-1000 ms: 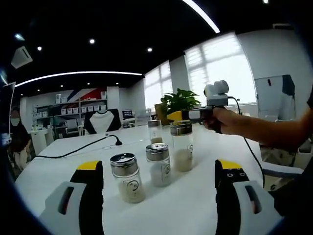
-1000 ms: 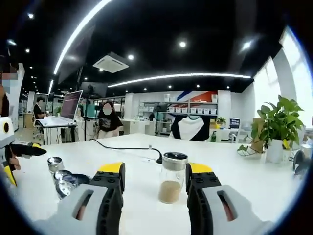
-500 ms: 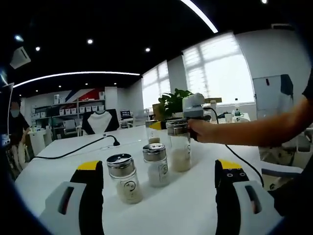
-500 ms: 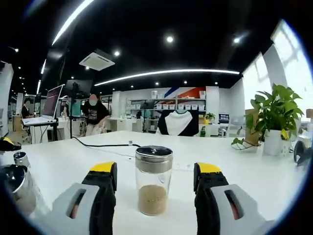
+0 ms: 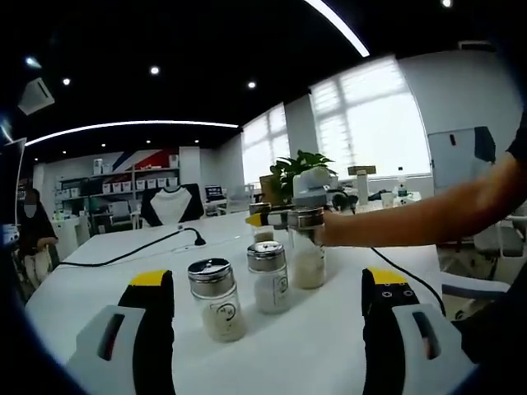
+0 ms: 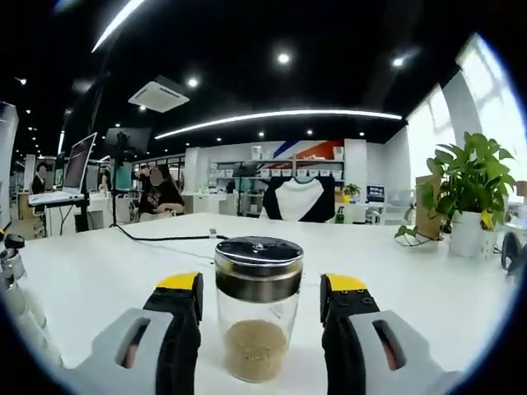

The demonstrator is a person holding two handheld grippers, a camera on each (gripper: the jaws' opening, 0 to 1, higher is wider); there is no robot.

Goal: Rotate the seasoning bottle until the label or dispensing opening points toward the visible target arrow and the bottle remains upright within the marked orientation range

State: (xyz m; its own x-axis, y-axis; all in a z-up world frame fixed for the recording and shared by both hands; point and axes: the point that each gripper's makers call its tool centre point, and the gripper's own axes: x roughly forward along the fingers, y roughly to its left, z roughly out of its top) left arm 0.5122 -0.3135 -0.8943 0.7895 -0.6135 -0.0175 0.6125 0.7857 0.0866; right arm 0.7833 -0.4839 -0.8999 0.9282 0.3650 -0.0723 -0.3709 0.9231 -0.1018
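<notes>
Several glass seasoning bottles with metal lids stand upright on the white table [image 5: 321,346]. Nearest my open left gripper [image 5: 268,280] is a bottle of white grains [image 5: 214,300]. A second white-filled bottle [image 5: 270,277] and a taller one [image 5: 307,251] stand behind it. Farthest back is a bottle of brown seasoning [image 5: 262,234], and the right gripper [image 5: 268,219] reaches around it from the right, held by a person's hand. In the right gripper view that brown bottle [image 6: 257,309] stands between the jaws of my right gripper [image 6: 261,281], which is open with a small gap on each side.
A black cable [image 5: 136,248] with a plug runs across the table's far left. A potted plant [image 6: 469,193] stands at the table's right end. Other bottles [image 6: 12,276] sit at the left edge of the right gripper view. People sit at desks [image 6: 156,196] beyond.
The right gripper has moved forward and left until the brown bottle stands between its jaws. The left gripper and the other bottles have stayed put.
</notes>
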